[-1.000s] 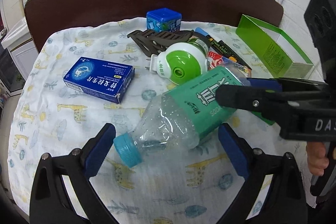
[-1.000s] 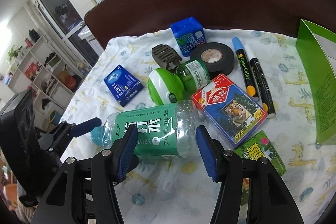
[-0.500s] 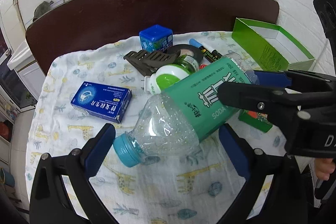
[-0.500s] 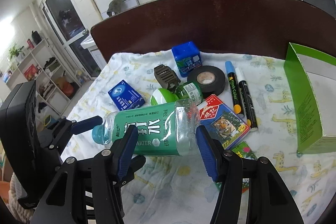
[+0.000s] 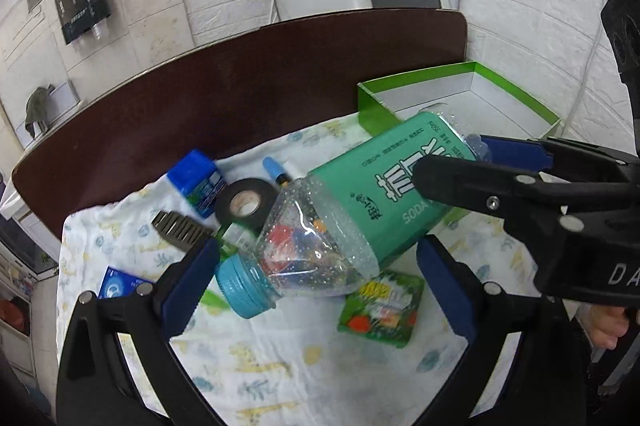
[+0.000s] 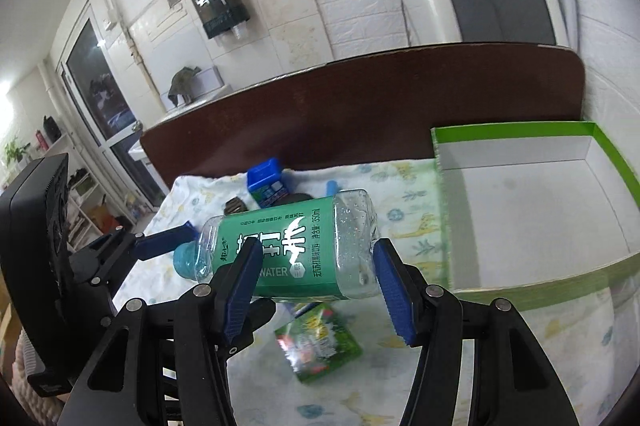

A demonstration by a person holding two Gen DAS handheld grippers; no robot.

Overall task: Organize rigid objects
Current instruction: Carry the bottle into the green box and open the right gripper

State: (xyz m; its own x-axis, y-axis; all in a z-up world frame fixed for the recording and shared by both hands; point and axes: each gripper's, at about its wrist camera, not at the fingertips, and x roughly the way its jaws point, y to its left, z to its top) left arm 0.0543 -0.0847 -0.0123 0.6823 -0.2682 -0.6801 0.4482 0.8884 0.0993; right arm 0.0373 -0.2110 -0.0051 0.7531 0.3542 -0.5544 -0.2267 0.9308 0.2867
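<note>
left wrist view: the bottle (image 5: 360, 210) hangs above the desk (image 5: 280, 358), long axis slanting from its blue cap (image 5: 244, 284) near the camera up toward the green box (image 5: 460, 98). the right tool (image 5: 476, 162) is clenched across the labelled end; the left tool (image 5: 316, 290) is released, its pads either side of the cap end without touching. on the cloth i count one black tape roll (image 5: 246, 202), one blue carton (image 5: 196, 182), one green packet (image 5: 380, 308).

right wrist view: the right tool (image 6: 316, 278) grasps the one bottle (image 6: 288, 246) crosswise, cap to the left. the one green box (image 6: 540, 210) lies open to the right, so the right arm is nearer it, and the move is likely rightward.
</note>
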